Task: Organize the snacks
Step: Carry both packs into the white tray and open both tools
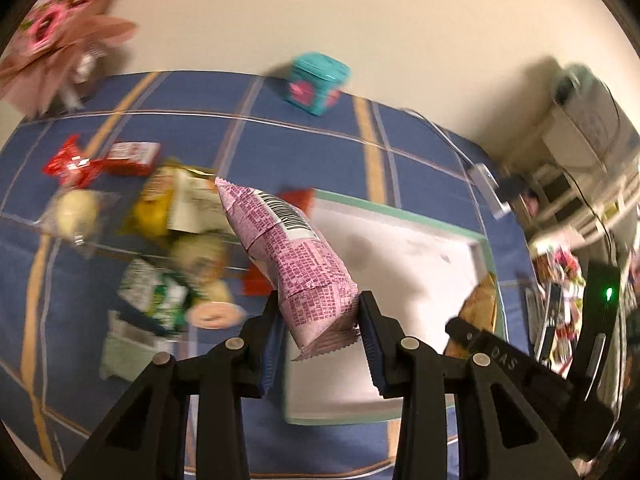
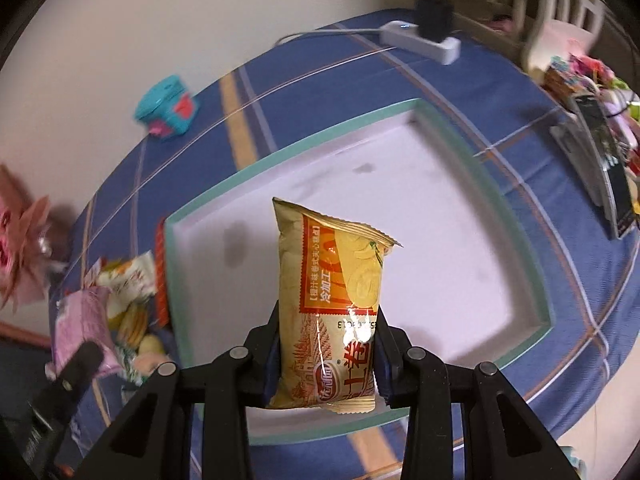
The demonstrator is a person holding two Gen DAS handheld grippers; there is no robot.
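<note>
The yellow snack packet (image 2: pixel 332 320) is glossy plastic film and reflects light. The pink snack packet (image 1: pixel 288 256) looks more matt, with crimped ends. The table (image 1: pixel 320 148) wears a matt woven cloth. Each hand-held gripper is matt black plastic with metal pins.

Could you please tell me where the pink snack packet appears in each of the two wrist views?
Left wrist view: the pink snack packet stands centre frame, clamped in the left claw.
Right wrist view: it sits at the lower left edge, blurred, beside the snack pile.
Shared landmark: the green-rimmed white tray on the blue cloth.
</note>
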